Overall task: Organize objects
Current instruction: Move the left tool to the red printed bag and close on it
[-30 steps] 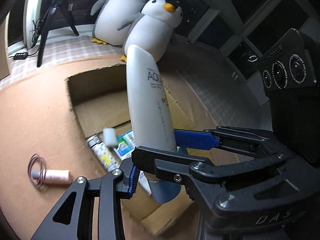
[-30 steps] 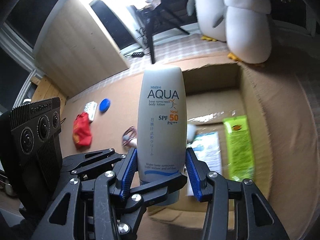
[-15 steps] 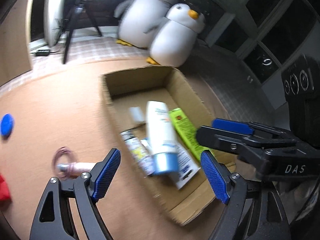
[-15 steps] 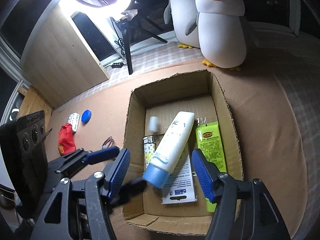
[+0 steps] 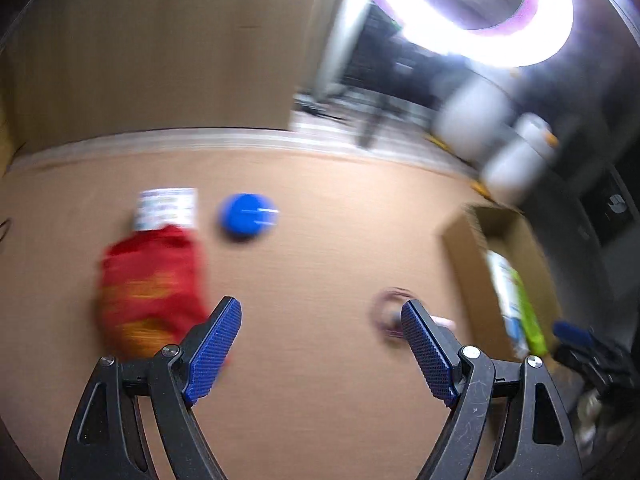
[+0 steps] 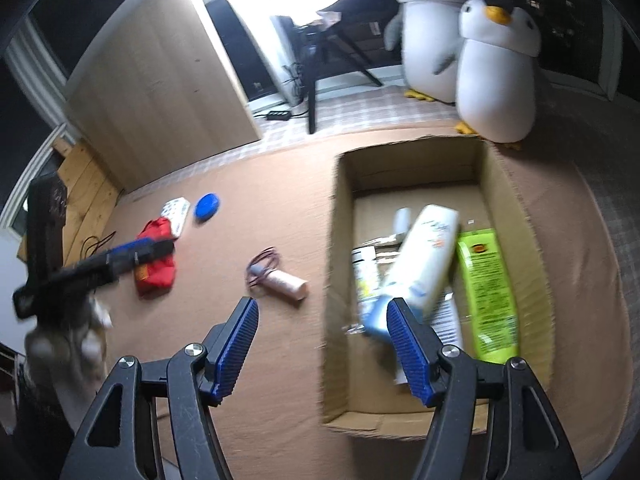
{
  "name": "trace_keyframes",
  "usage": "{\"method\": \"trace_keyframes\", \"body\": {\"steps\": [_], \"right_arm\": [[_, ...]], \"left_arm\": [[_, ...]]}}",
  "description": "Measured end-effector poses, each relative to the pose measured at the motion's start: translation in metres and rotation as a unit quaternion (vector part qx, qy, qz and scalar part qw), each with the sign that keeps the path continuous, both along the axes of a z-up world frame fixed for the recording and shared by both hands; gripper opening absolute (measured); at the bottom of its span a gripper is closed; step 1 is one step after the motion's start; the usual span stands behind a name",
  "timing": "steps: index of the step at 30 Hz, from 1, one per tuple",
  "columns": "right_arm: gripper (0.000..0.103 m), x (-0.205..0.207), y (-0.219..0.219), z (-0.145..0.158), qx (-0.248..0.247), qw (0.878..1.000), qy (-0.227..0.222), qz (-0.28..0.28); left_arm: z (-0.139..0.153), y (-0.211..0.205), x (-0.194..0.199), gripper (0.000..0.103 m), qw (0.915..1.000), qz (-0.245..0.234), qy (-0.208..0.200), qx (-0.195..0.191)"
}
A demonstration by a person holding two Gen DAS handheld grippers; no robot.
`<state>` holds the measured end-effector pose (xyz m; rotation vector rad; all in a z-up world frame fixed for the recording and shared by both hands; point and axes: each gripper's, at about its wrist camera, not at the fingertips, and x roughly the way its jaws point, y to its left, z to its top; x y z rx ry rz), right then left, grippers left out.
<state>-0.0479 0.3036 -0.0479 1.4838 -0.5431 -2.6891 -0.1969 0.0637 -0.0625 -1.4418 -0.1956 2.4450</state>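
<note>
The left gripper [image 5: 321, 346] is spread wide with nothing between its pads, hanging over bare brown mat with the red pouch [image 5: 150, 292] just beside its left finger and the blue disc [image 5: 247, 216] and a white blister pack [image 5: 166, 207] beyond. The right gripper [image 6: 322, 346] is also released and empty, its jaws having just been opening, poised at the near left wall of the cardboard box [image 6: 334, 240], where the sunscreen tube [image 6: 420, 264] lies slanted across other packets. The thread spool [image 6: 285, 283] waits on the mat between. Risk, as I judge it: the left view is heavily blurred, so a hasty close could pinch only loose pouch fabric, or nudge the disc away
</note>
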Motion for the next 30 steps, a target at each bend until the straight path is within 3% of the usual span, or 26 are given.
{"method": "trace_keyframes", "body": {"steps": [6, 13, 17, 24, 30], "right_arm": [[0.063, 0.008, -0.023, -0.006, -0.028, 0.999, 0.011, -0.012], [0.063, 0.017, -0.036, -0.015, -0.044, 0.998, 0.016, -0.031], [0.063, 0.02, -0.041, -0.018, -0.038, 0.999, 0.003, -0.033], [0.063, 0.027, -0.041, -0.025, -0.045, 0.998, -0.015, -0.039], [0.063, 0.027, -0.041, -0.027, -0.049, 0.998, -0.022, -0.037]], "left_arm": [[-0.014, -0.078, -0.029, 0.085, 0.9972, 0.073, -0.018, 0.002], [-0.026, -0.122, -0.057, 0.084, 0.9935, 0.109, -0.029, 0.013], [-0.038, -0.133, -0.067, 0.083, 0.991, 0.127, -0.041, 0.011], [-0.066, -0.13, -0.065, 0.065, 0.9922, 0.102, -0.068, 0.023], [-0.08, -0.114, -0.047, 0.064, 0.9935, 0.086, -0.072, 0.016]]}}
